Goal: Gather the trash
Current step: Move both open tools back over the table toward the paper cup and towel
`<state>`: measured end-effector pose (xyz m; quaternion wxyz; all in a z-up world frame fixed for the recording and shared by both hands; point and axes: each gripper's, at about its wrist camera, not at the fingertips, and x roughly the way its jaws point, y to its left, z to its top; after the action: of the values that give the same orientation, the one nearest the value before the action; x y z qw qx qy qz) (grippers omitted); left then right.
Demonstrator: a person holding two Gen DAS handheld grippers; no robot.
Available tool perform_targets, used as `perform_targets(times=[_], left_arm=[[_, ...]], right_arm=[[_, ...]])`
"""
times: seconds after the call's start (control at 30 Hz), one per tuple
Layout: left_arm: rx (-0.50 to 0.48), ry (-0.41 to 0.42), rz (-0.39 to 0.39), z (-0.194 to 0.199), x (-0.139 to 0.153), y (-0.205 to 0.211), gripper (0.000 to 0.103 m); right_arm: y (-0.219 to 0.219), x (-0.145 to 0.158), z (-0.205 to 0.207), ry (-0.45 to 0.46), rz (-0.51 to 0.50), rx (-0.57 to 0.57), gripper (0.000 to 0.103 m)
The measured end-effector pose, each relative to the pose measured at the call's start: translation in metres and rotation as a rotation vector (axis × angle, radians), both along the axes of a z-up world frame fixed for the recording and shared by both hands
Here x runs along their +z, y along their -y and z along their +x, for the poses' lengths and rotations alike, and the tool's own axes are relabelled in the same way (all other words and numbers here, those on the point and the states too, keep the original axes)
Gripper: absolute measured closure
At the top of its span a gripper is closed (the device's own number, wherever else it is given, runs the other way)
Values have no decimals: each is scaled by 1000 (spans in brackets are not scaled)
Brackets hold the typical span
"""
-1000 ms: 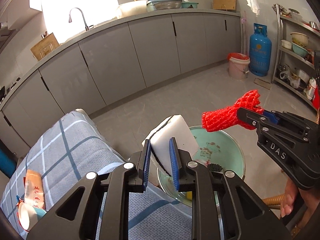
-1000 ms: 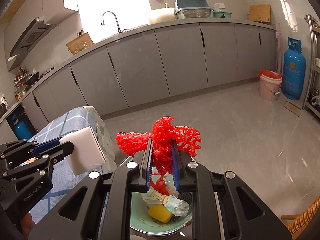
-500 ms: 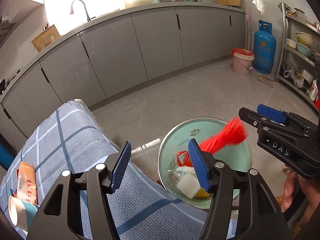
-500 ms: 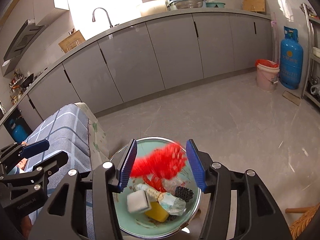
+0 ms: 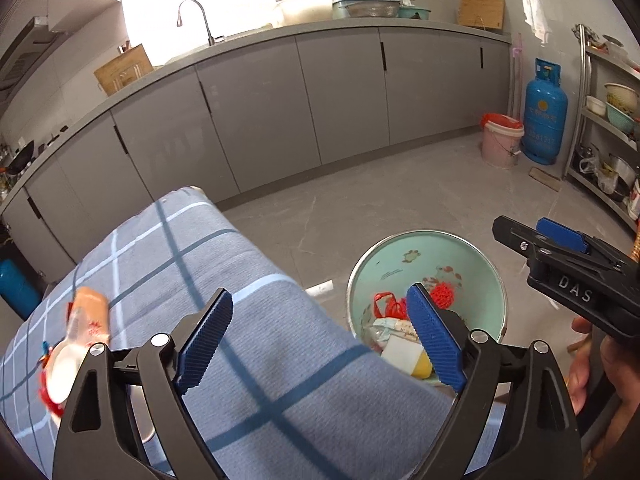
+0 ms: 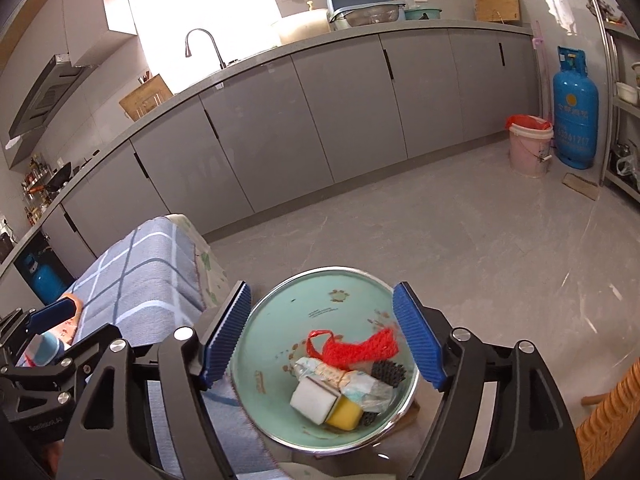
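Note:
A mint-green basin (image 6: 352, 280) stands on the floor beside the table and holds trash: a red mesh net (image 6: 360, 350), a white sponge block (image 6: 314, 400), a yellow sponge (image 6: 346, 414), a crumpled wrapper (image 6: 352, 380) and black scrubbers (image 6: 386, 374). My right gripper (image 6: 322, 338) is open and empty directly above the basin. My left gripper (image 5: 320, 338) is open and empty over the table edge, with the basin (image 5: 472, 264) to its right. The right gripper also shows in the left wrist view (image 5: 560, 240).
A blue checked cloth (image 5: 224, 264) covers the table. An orange packet (image 5: 90, 312) and a cup (image 5: 60, 372) lie at its left end. Grey cabinets, a pink bucket (image 5: 500, 144), a blue gas cylinder (image 5: 544, 112) and a metal shelf stand around the floor.
Both grippers opened. The white sponge block fell from the left one and the red mesh net from the right one into the basin. Both grippers have pulled back slightly.

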<state>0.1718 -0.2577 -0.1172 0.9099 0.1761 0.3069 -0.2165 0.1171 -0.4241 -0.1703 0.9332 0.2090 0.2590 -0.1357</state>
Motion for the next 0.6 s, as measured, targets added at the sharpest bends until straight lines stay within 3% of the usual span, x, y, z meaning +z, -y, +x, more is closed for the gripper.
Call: perform_targets(times=[0.37,0.6], left_arm=[[89,109,9,-56,31,-93,10],[292,107,38,-47,29,-185,8]], right_arm=[[-78,25,0,25,-25,116,22],[-145,45,12,44,-78,238,18]])
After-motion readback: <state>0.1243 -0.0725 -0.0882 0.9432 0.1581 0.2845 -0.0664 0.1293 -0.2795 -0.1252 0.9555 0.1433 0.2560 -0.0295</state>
